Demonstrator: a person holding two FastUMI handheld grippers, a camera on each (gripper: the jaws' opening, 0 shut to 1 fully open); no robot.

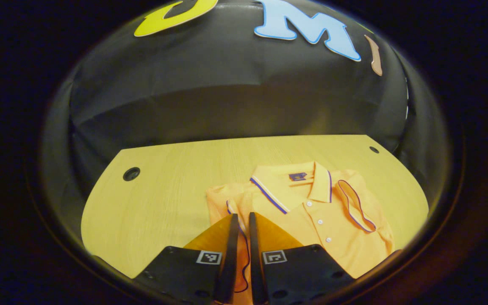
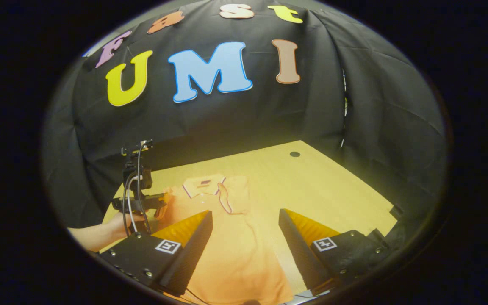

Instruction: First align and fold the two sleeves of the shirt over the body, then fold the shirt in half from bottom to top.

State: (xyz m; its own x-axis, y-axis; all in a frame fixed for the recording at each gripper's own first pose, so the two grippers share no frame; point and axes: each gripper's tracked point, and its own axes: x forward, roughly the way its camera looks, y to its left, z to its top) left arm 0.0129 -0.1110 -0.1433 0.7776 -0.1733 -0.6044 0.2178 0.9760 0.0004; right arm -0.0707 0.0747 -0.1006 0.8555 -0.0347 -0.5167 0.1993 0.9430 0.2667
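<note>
An orange polo shirt (image 1: 324, 212) with purple-trimmed collar and cuffs lies face up on the wooden table (image 1: 163, 199). One sleeve (image 1: 356, 203) is folded over the chest. My left gripper (image 1: 243, 220) is shut on the other sleeve's cuff, and the trimmed edge runs down between its fingers. In the right gripper view the shirt (image 2: 231, 245) stretches away from me, with my right gripper (image 2: 246, 220) open above its lower body and nothing between the fingers. Farther off, a hand (image 2: 112, 228) holds the left gripper (image 2: 159, 202) at the shirt's shoulder.
The table has round holes near its far corners (image 1: 131, 173) (image 2: 295, 154). Bare tabletop (image 2: 311, 186) lies beside the shirt. The booth's black cloth wall (image 1: 235, 97) stands close behind the table's far edge.
</note>
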